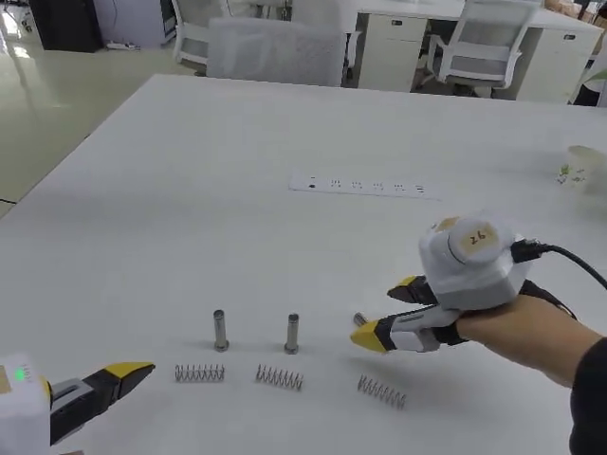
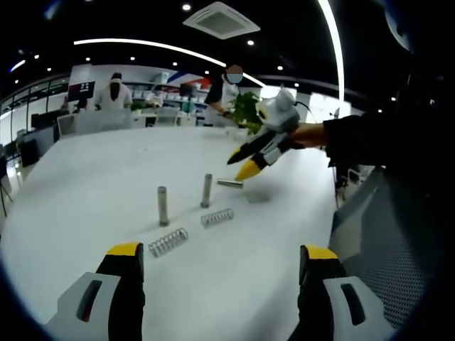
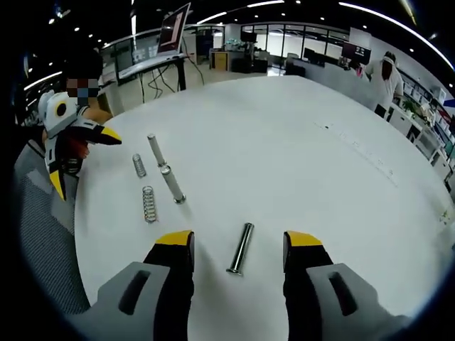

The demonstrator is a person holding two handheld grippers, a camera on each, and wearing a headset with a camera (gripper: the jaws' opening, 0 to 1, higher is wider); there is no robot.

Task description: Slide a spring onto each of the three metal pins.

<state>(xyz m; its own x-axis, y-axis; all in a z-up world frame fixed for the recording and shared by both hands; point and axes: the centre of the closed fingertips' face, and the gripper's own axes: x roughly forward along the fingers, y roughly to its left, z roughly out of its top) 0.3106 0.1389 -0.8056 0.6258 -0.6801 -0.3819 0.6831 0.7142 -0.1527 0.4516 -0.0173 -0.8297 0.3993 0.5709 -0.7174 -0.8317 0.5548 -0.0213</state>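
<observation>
Lying flat between the right gripper's (image 3: 239,239) spread jaws, one metal pin (image 3: 239,250).

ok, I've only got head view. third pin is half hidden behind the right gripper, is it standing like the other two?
Observer: No. In the right gripper view that pin lies flat on the table.
Operator: is the right gripper on it?
Observer: Not touching. The right gripper is open, with one jaw on each side of the pin and a gap on both sides.
Operator: left gripper? I see one tip.
Observer: The left gripper is open wide, with nothing between its jaws.
</observation>
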